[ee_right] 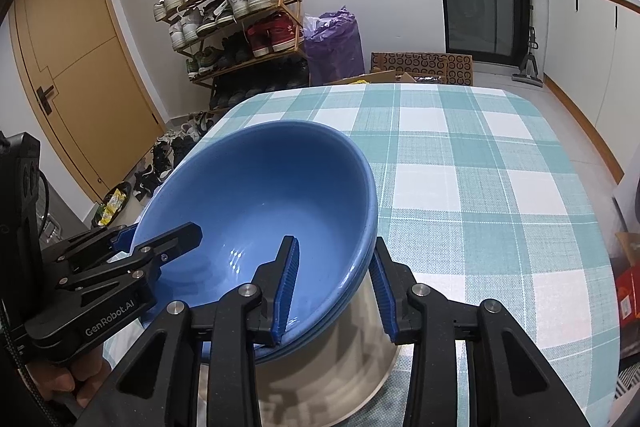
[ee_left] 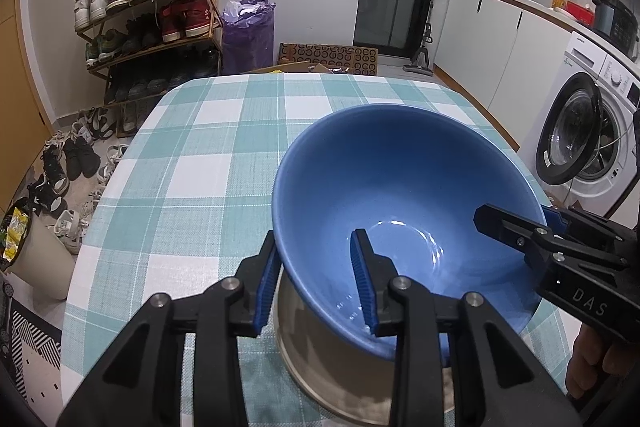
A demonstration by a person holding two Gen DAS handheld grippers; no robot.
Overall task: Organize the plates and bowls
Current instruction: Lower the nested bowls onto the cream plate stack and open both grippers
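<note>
A blue bowl (ee_left: 400, 179) (ee_right: 260, 187) tops a nested stack of blue bowls that rests tilted in a steel bowl (ee_left: 320, 367) (ee_right: 352, 367) near the front of the checked table (ee_left: 200, 147) (ee_right: 480, 167). My left gripper (ee_left: 316, 233) (ee_right: 160, 231) straddles the stack's left rim, one pad inside and one against the outer wall, shut on it. My right gripper (ee_right: 334, 241) (ee_left: 520, 217) holds the opposite rim the same way, shut on it. The steel bowl's inside is hidden.
Checked cloth stretches beyond the bowls to the far edge. Off the table stand a shoe rack (ee_left: 148, 7) and a bin (ee_left: 36, 259) on the left, and a washing machine (ee_left: 592, 131) with its door ajar on the right. A hand (ee_left: 596, 367) grips the right tool.
</note>
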